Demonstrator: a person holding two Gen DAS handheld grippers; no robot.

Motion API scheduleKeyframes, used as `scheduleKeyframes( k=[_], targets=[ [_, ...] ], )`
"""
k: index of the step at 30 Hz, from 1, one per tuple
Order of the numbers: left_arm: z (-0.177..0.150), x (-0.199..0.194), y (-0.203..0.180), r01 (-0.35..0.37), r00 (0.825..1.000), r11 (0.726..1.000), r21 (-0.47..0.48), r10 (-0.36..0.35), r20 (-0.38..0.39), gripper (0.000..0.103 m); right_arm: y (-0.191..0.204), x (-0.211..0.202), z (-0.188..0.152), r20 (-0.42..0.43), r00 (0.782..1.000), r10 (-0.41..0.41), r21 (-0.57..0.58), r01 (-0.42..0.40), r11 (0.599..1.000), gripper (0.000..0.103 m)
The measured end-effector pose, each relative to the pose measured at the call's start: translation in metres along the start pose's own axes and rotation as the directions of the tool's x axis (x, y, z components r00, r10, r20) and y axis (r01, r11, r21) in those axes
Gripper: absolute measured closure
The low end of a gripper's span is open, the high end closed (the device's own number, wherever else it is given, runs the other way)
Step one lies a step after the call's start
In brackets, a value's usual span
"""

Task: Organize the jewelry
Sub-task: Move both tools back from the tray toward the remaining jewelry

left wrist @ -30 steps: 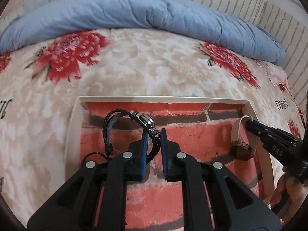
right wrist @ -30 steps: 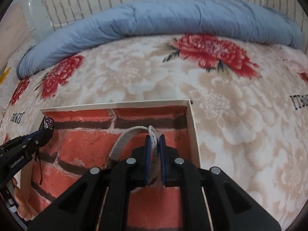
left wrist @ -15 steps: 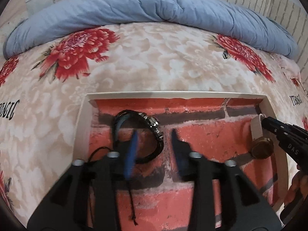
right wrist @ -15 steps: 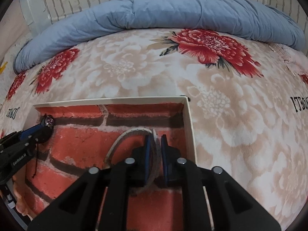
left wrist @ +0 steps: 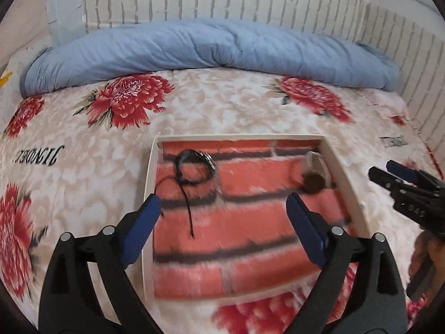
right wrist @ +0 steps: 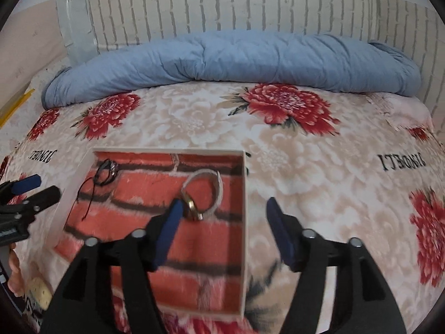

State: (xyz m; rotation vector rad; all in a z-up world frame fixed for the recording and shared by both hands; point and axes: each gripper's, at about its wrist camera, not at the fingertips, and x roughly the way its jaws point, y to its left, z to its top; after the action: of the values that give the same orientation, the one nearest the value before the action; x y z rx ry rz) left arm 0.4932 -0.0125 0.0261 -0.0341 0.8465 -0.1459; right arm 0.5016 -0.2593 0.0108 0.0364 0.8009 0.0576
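Both jaws are opening and grip nothing: left gripper (left wrist: 224,207), right gripper (right wrist: 224,208). In the box (left wrist: 148,178), the bracelet (left wrist: 194,168) lies far left, the watch (right wrist: 204,194) far right.

My left gripper (left wrist: 224,208) and right gripper (right wrist: 224,211) both angle downward, jaws opening wide, nothing between them.

bracelet (left wrist: 194,168): black braided, lying flat in tray's (left wrist: 148,167) far-left corner, ahead of left tool (left wrist: 224,204)
watch (right wrist: 201,194): pale strap, lying just beyond right tool's (right wrist: 222,206) left finger
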Motion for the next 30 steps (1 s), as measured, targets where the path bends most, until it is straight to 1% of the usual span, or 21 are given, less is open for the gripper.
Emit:
scheduleKeyframes(
  k=[3,6,10,11,15,18,21,24,26,30],
  targets=[
    [-0.019,-0.032,-0.005,-0.001,0.999,1.000,0.008,0.000,0.036,0.009,-0.004,-0.026,-0.017,0.014,1.000,-0.007,-0.014,0.008,1.000,0.035],
    [-0.047,-0.063,-0.012,-0.017,0.996,0.999,0.035,0.014,0.087,0.007,-0.007,-0.053,-0.038,0.044,0.999,-0.009,-0.022,0.010,1.000,0.034],
    [-0.085,-0.094,-0.018,-0.011,0.994,0.998,0.054,0.005,0.111,0.005,-0.010,-0.085,-0.069,0.080,0.997,-0.001,-0.008,0.001,1.000,0.034],
    [-0.091,-0.099,-0.019,-0.013,0.993,0.998,0.057,0.006,0.117,0.005,-0.010,-0.095,-0.082,0.090,0.996,0.006,-0.008,-0.005,1.000,0.034],
    [-0.128,-0.125,-0.021,-0.038,0.989,0.997,0.072,0.027,0.144,0.005,-0.006,-0.120,-0.116,0.120,0.993,-0.013,-0.011,0.014,1.000,0.034],
    [-0.149,-0.136,-0.021,-0.061,0.989,0.994,0.086,0.049,0.141,0.005,-0.001,-0.136,-0.141,0.132,0.991,-0.037,-0.022,0.040,0.999,0.034],
    [-0.169,-0.143,-0.019,-0.066,0.990,0.994,0.082,0.056,0.129,0.005,0.003,-0.147,-0.159,0.140,0.989,-0.041,-0.022,0.044,0.999,0.034],
    [-0.185,-0.149,-0.014,-0.049,0.993,0.997,0.056,0.043,0.112,0.005,0.007,-0.158,-0.178,0.152,0.987,-0.056,-0.031,0.061,0.998,0.034],
    [-0.195,-0.152,-0.011,-0.045,0.993,0.998,0.040,0.041,0.112,0.005,0.006,-0.162,-0.190,0.149,0.988,-0.049,-0.020,0.053,0.998,0.034],
    [-0.219,-0.153,-0.012,-0.073,0.991,0.997,0.041,0.067,0.113,0.006,0.004,-0.161,-0.210,0.125,0.990,-0.059,-0.005,0.060,0.998,0.034]
  ],
)
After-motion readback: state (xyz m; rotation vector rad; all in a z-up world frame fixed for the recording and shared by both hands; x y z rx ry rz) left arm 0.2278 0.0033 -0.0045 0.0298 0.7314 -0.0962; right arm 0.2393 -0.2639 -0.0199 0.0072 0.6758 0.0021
